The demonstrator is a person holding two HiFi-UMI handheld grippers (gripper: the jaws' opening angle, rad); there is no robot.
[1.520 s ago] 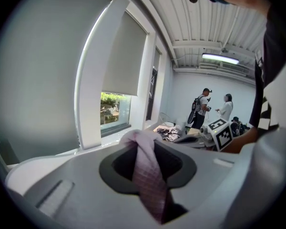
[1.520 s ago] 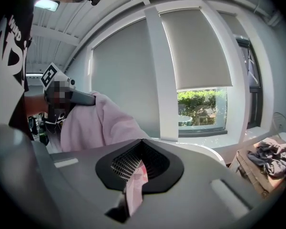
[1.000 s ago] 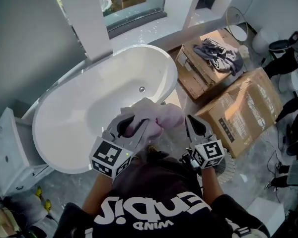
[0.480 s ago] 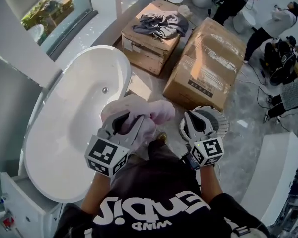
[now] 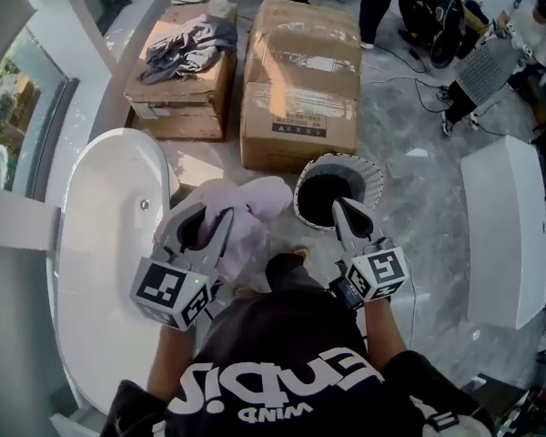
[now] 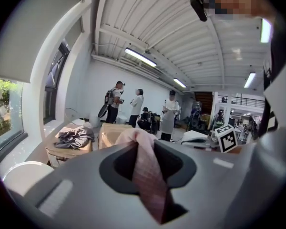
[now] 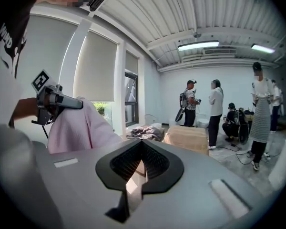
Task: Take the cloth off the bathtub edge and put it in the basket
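Your left gripper point(image 5: 205, 218) pinches the pink cloth point(image 5: 259, 197) tight, and your right gripper point(image 5: 339, 206), near the basket point(image 5: 371, 173), is closed on nothing.

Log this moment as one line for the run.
left gripper: shut on pink cloth | right gripper: shut, empty | basket: cloth not yet inside
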